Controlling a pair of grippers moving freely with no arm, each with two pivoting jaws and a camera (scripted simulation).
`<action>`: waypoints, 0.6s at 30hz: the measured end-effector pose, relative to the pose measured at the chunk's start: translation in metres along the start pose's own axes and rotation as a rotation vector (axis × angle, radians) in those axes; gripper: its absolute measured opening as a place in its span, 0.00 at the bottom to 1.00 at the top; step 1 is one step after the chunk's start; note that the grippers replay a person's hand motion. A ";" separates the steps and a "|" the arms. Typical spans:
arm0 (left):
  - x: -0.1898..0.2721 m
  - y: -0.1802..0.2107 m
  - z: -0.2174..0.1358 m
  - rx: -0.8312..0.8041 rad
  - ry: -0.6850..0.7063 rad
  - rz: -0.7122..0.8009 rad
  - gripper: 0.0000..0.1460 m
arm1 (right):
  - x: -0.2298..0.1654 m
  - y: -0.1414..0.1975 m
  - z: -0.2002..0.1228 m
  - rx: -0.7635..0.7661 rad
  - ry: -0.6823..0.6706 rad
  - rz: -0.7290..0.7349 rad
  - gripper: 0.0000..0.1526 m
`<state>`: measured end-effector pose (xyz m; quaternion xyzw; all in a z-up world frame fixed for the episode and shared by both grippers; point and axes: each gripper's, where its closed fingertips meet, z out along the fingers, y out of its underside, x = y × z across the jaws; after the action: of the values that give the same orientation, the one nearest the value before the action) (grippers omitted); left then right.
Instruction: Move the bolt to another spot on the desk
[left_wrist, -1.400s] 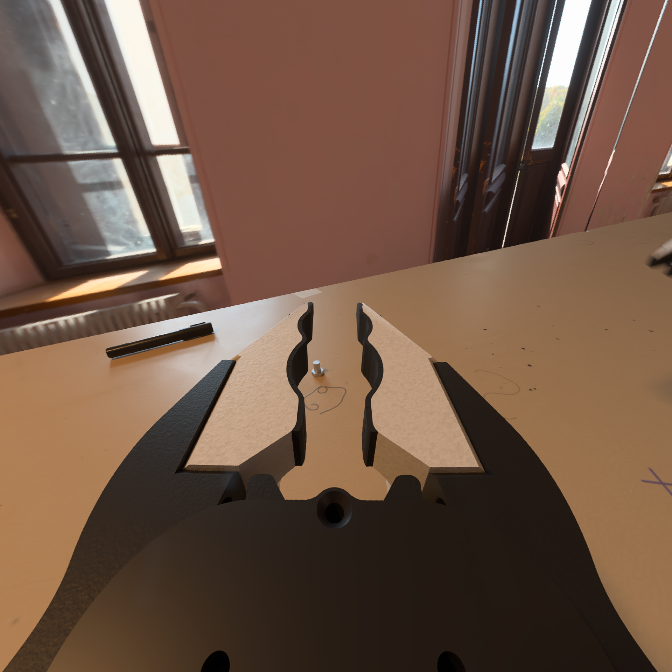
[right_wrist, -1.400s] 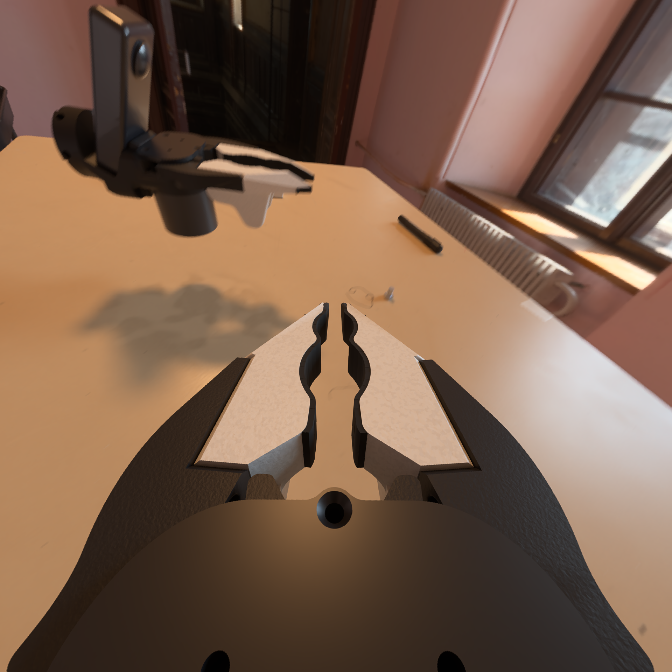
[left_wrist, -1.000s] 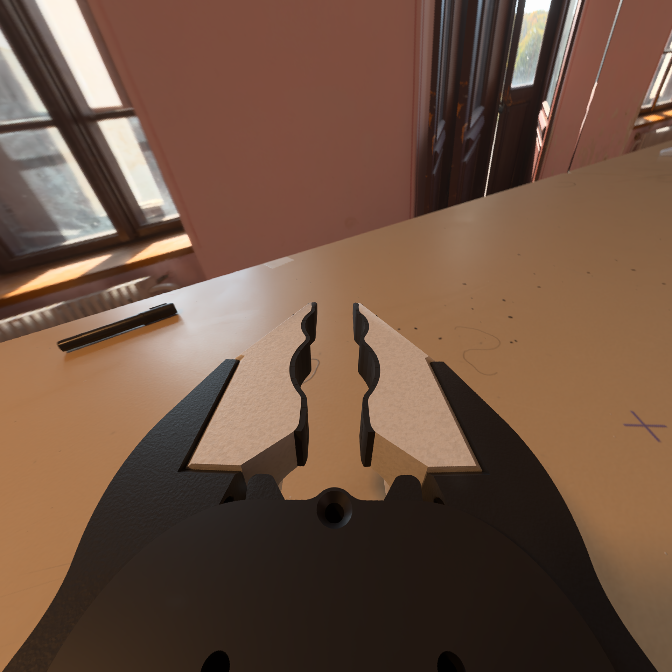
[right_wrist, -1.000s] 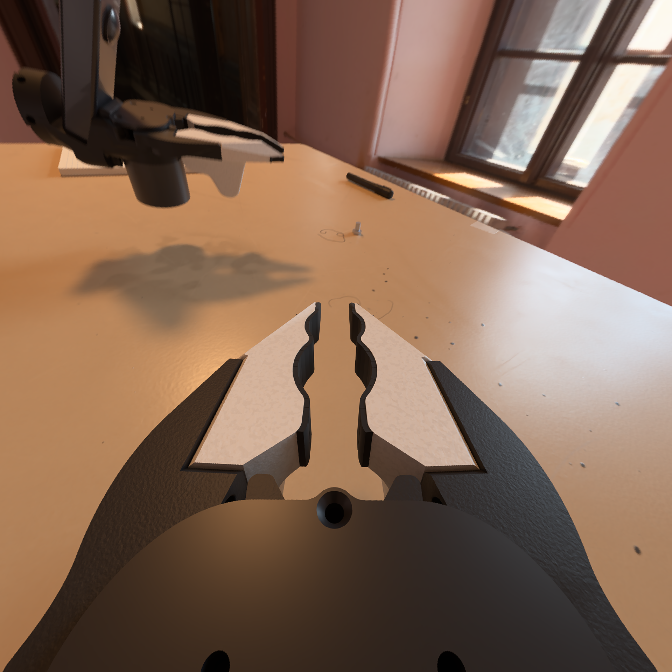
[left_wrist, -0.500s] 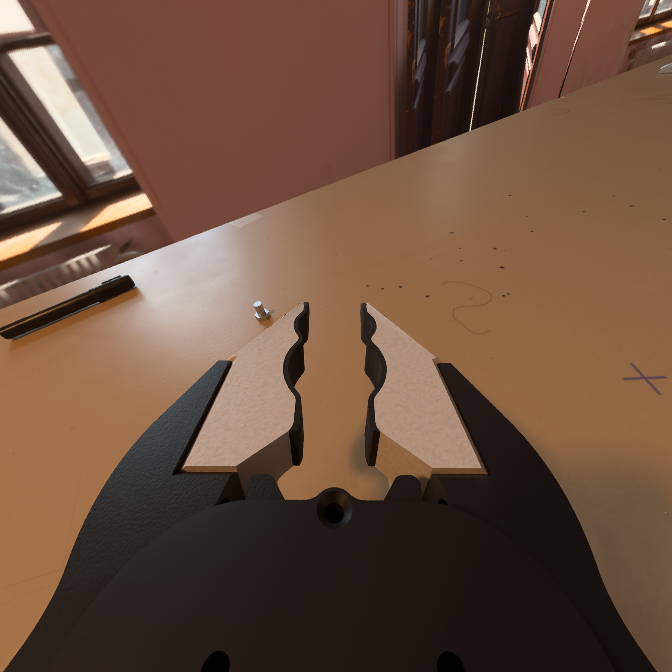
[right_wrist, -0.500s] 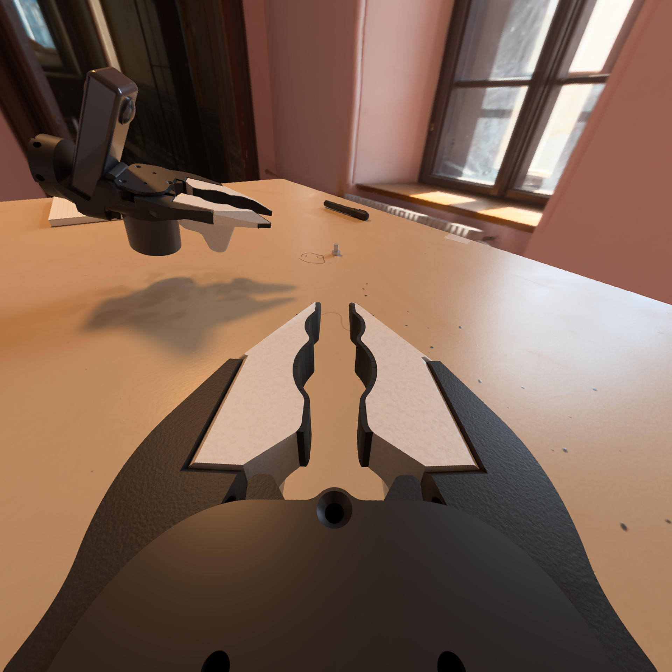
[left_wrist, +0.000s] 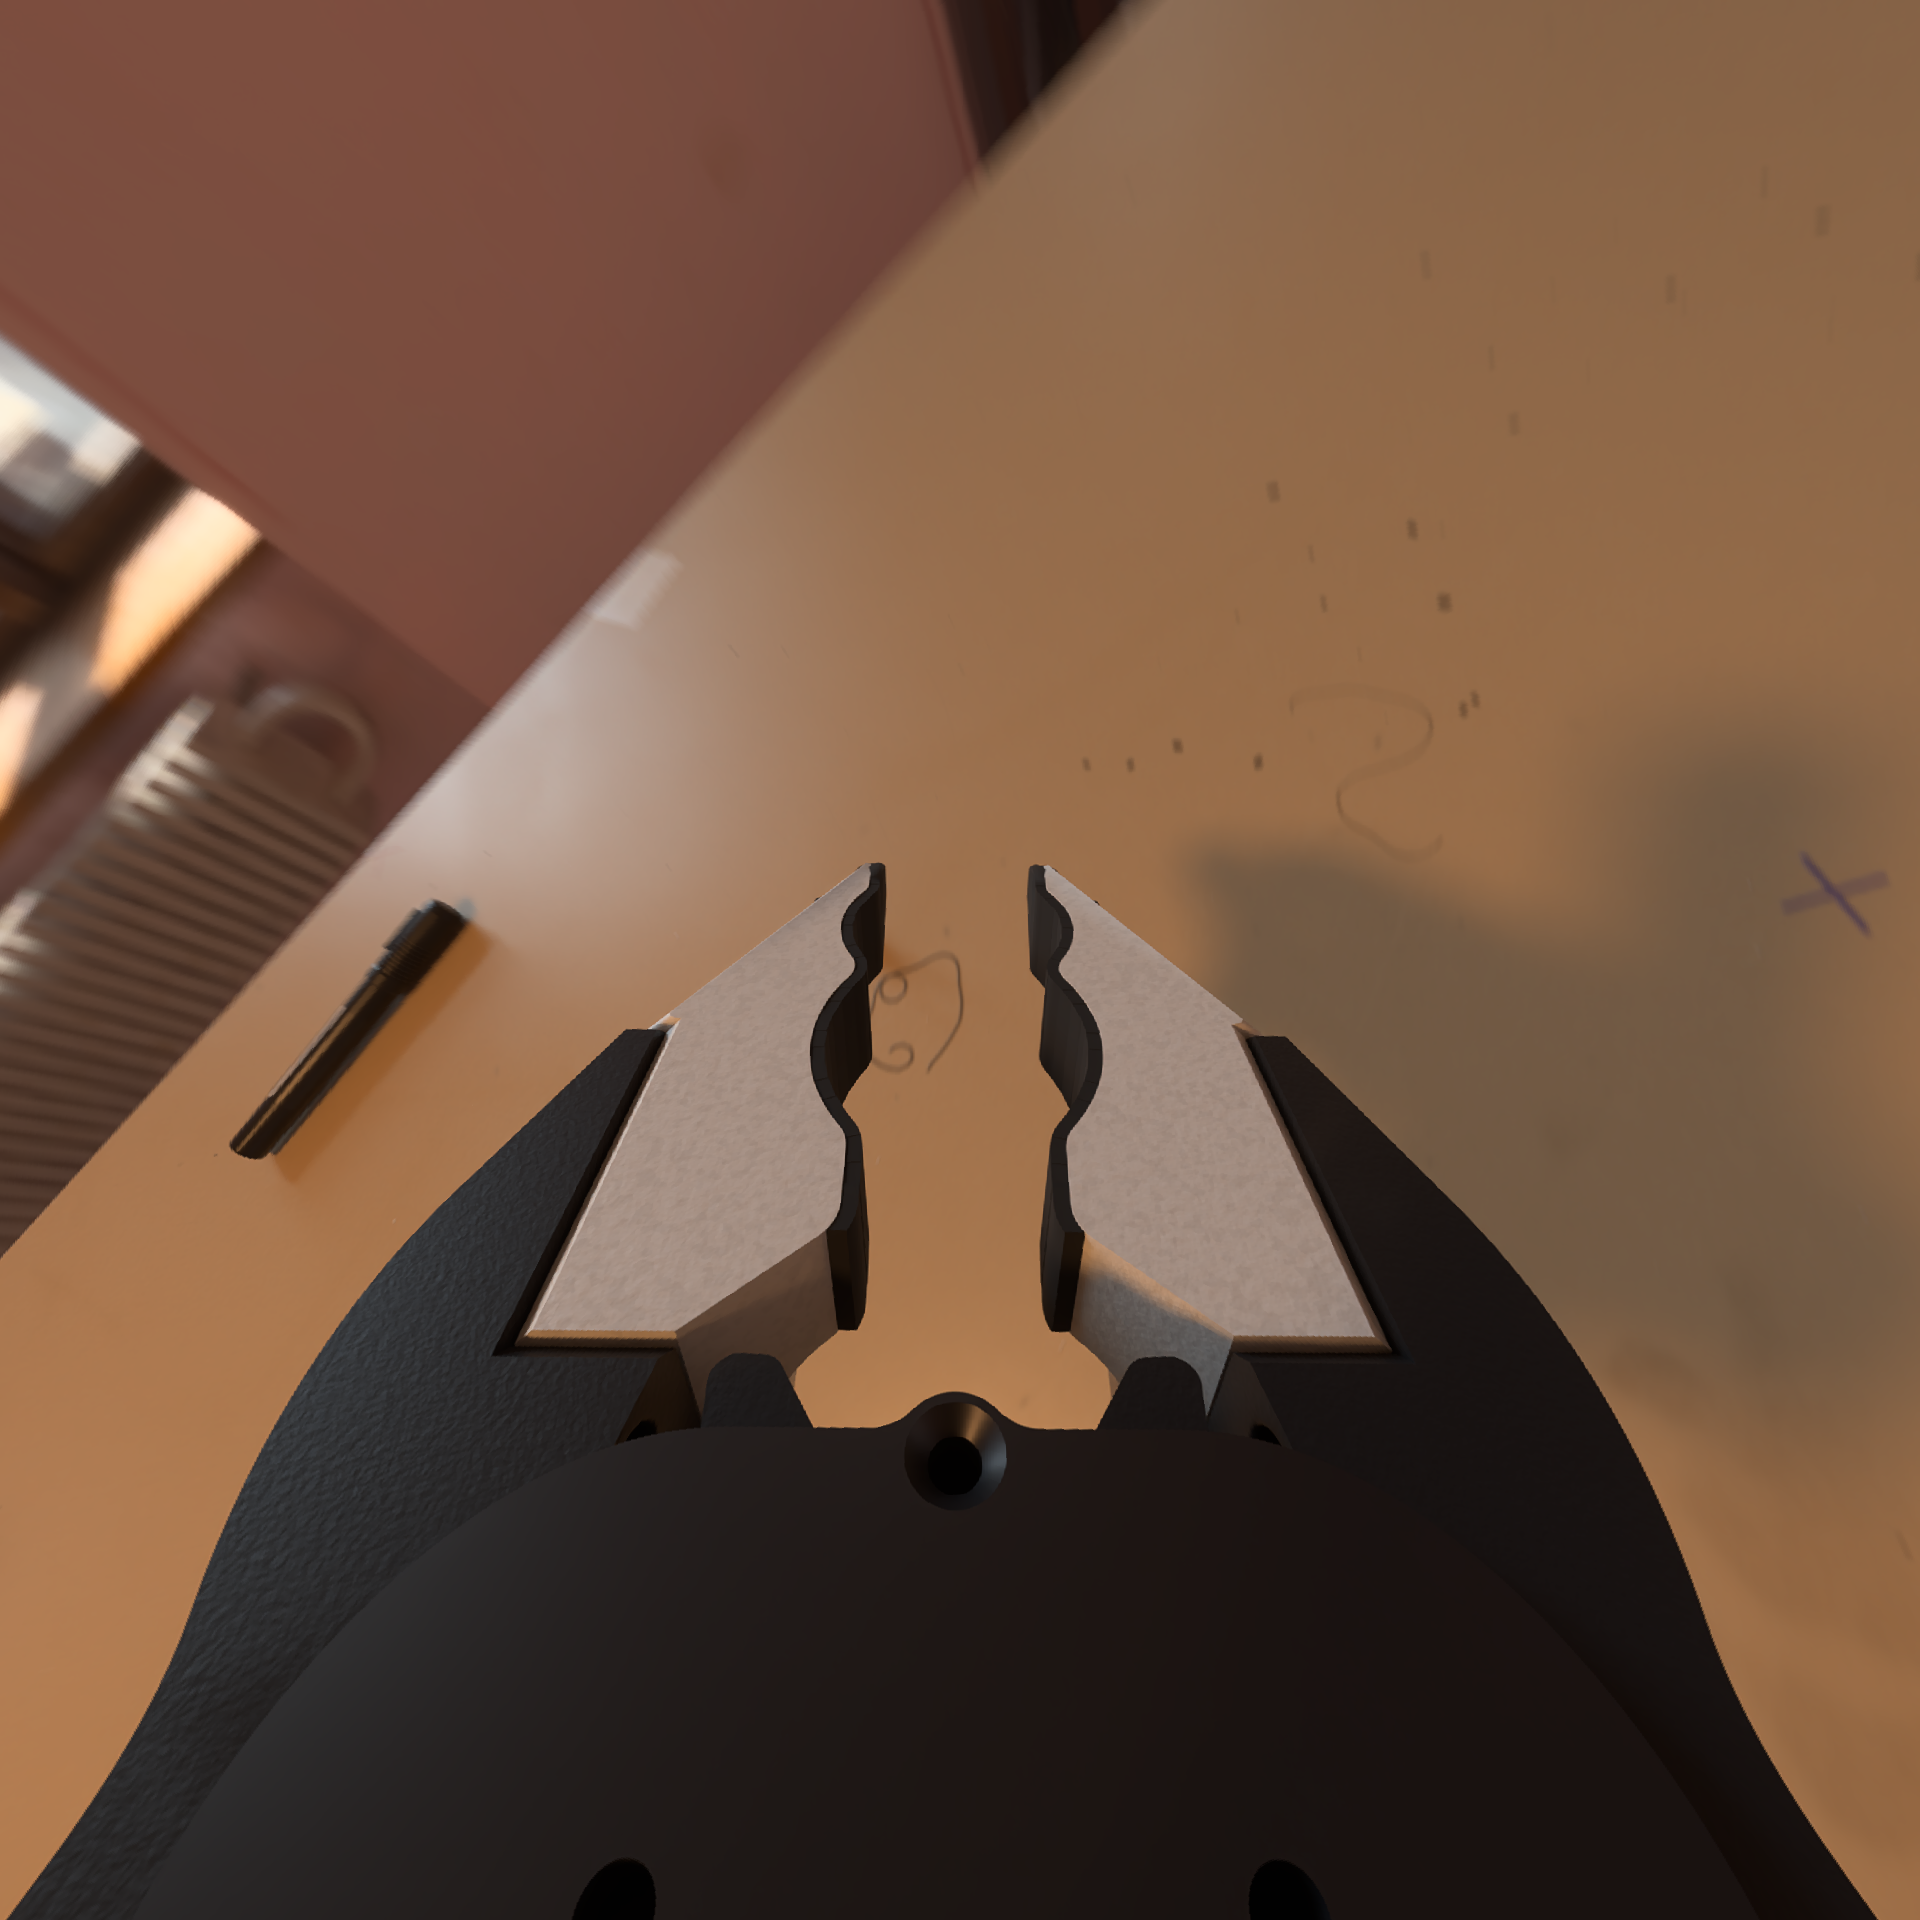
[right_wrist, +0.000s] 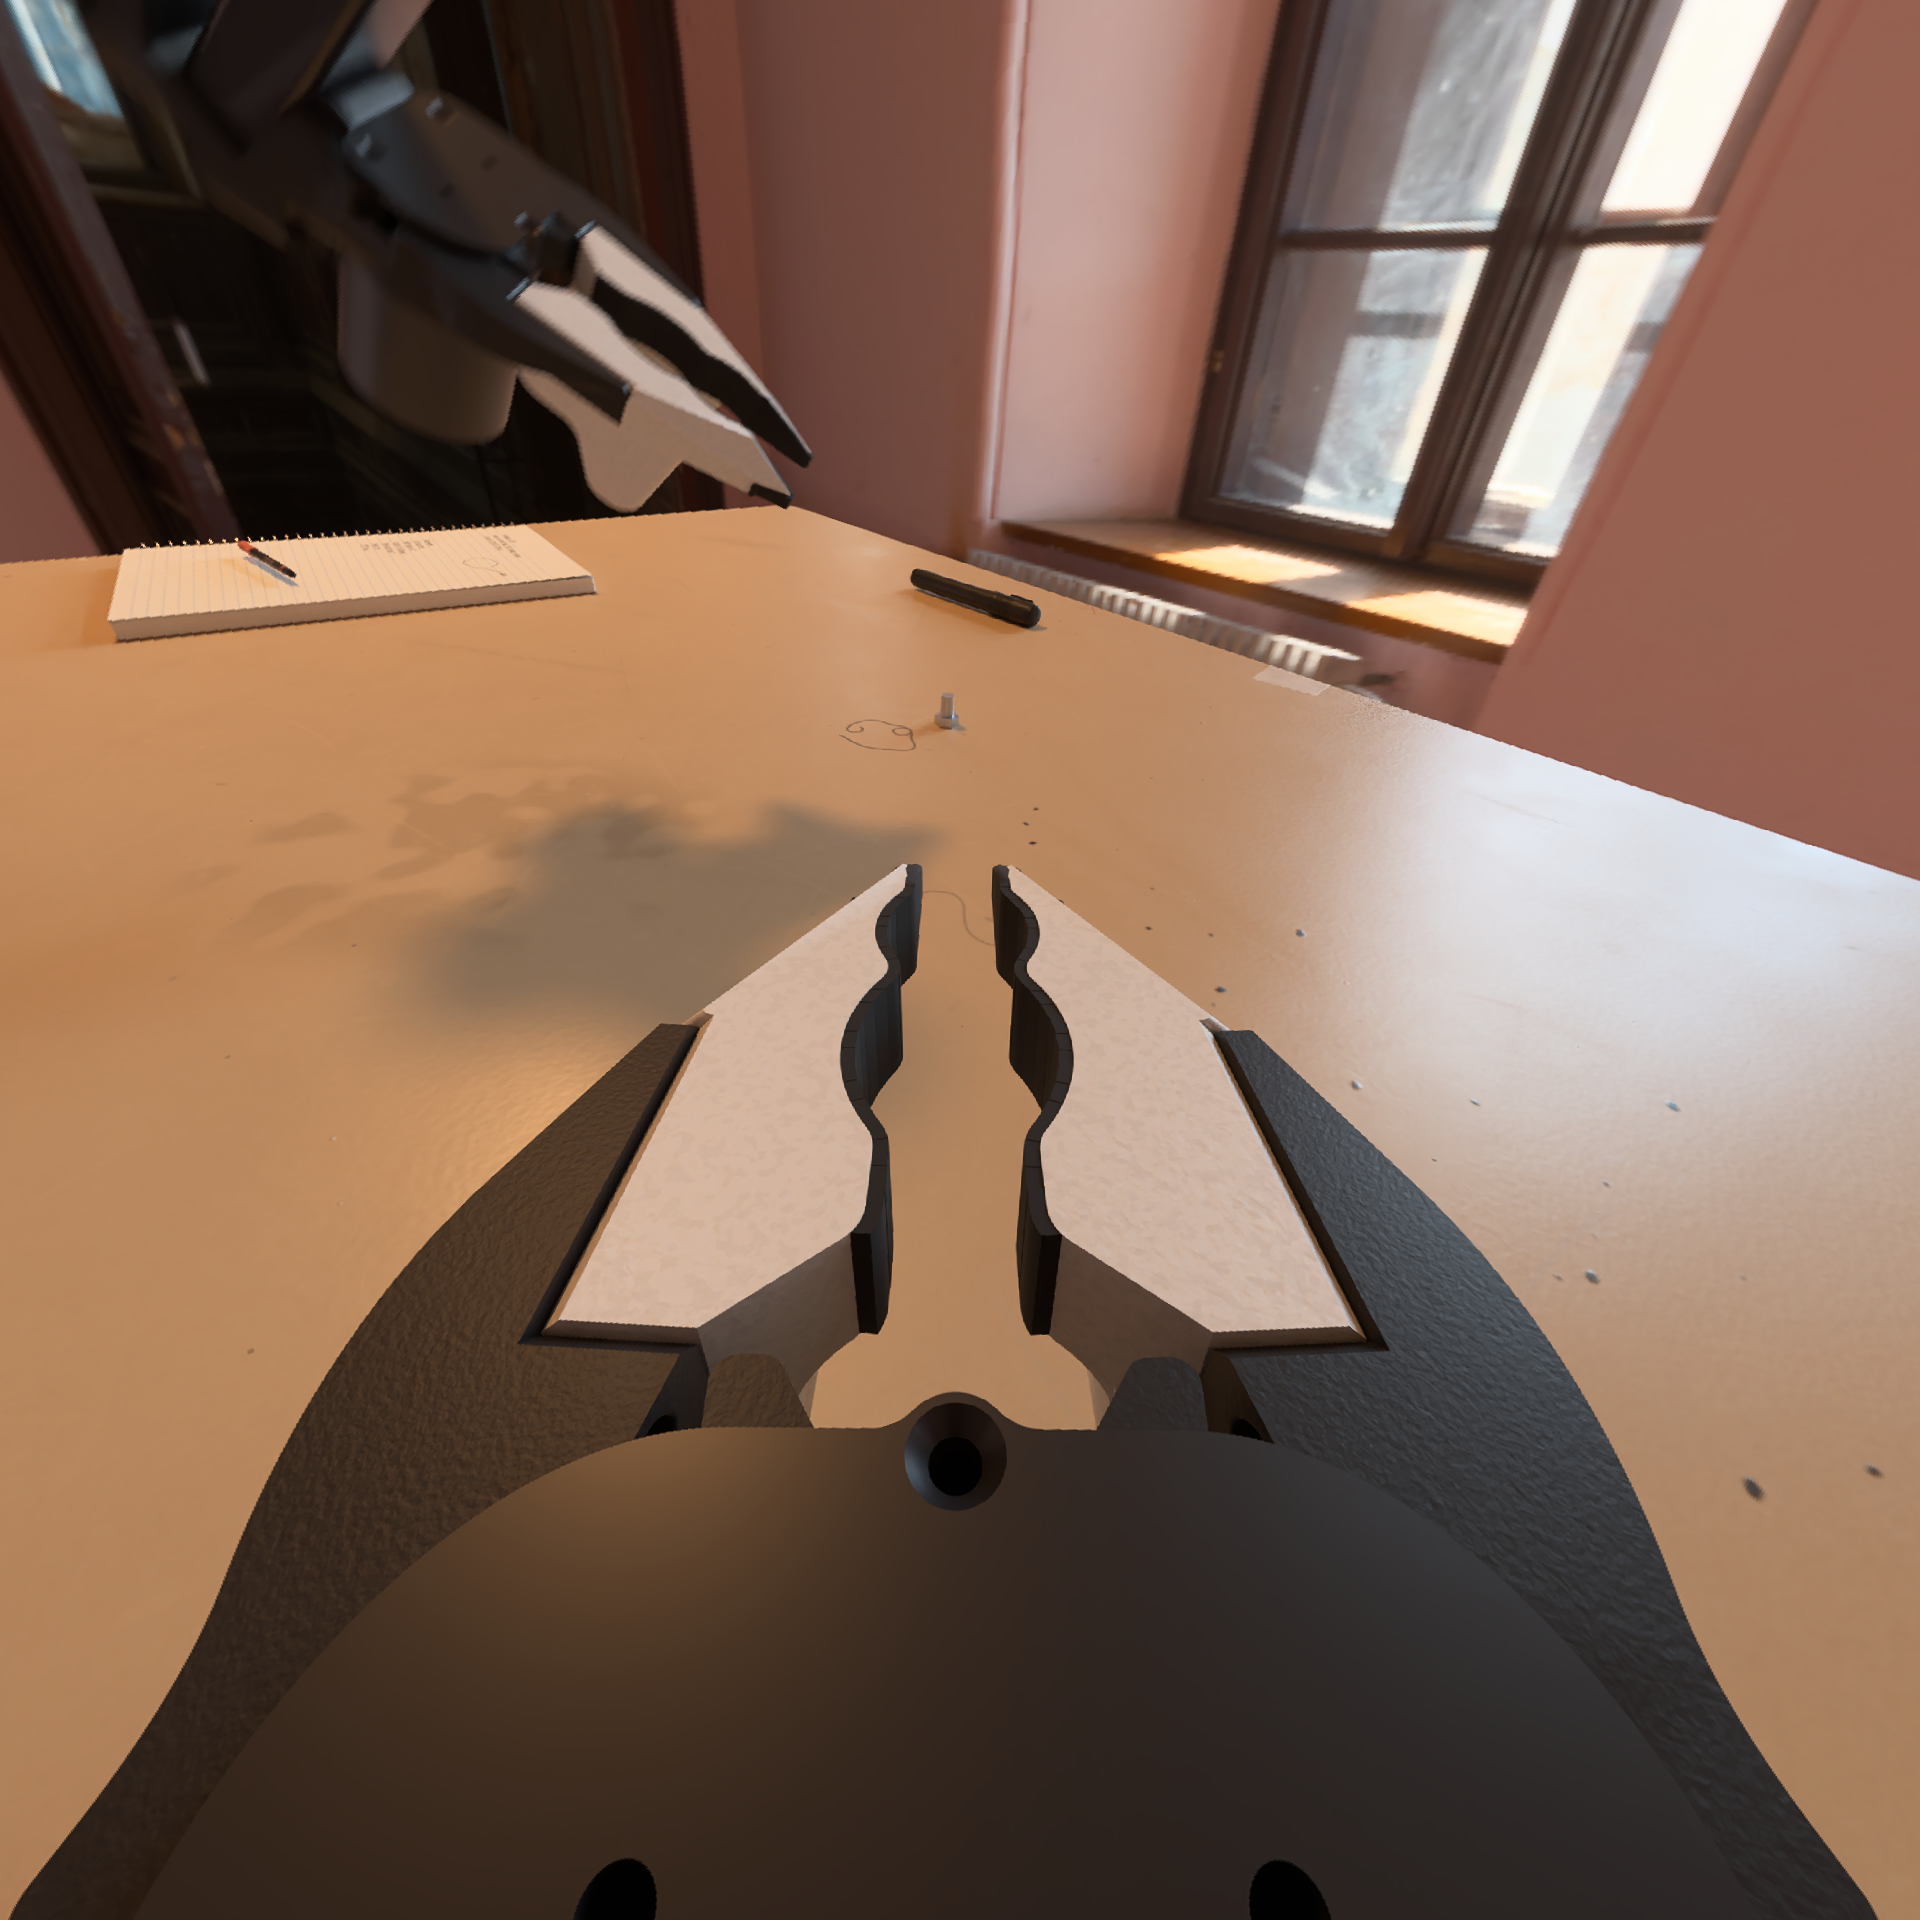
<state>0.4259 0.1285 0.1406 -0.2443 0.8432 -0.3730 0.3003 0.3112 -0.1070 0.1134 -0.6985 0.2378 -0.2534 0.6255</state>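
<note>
The bolt (right_wrist: 947, 712) is small and silver. It stands head down on the tan desk (right_wrist: 1455, 1039), just right of a pencil scribble (right_wrist: 878, 732). My left gripper (right_wrist: 790, 478) hangs in the air above and left of the bolt, tipped down toward it, open and empty. In the left wrist view my left gripper (left_wrist: 956, 883) is rolled over the scribble (left_wrist: 920, 1008). The bolt does not show there and may be behind the left finger. My right gripper (right_wrist: 954, 878) is low over the desk, well short of the bolt, narrowly open and empty.
A black marker (right_wrist: 975, 597) lies beyond the bolt near the desk's far edge, and it also shows in the left wrist view (left_wrist: 353, 1029). A notepad (right_wrist: 343, 582) with a red pen (right_wrist: 267, 561) lies at the far left. A radiator (left_wrist: 156, 883) stands past the edge.
My left gripper has risen, rolled and tipped down toward the scribble, and its jaws have spread wider. The bolt has left its view. The bolt and my right gripper have hardly moved.
</note>
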 end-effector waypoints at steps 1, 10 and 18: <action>-0.003 0.001 0.003 -0.087 0.056 0.019 0.18 | 0.000 0.000 0.000 -0.002 -0.001 -0.005 0.08; -0.041 0.067 0.096 -0.568 0.298 0.095 0.09 | 0.003 0.003 -0.004 -0.018 0.021 -0.075 0.07; -0.046 0.088 0.128 -0.636 0.296 -0.265 0.05 | 0.004 0.005 -0.004 -0.030 0.015 -0.083 0.06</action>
<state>0.5300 0.1489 0.0179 -0.3757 0.9123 -0.1594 0.0335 0.3114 -0.1137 0.1086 -0.7150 0.2171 -0.2809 0.6023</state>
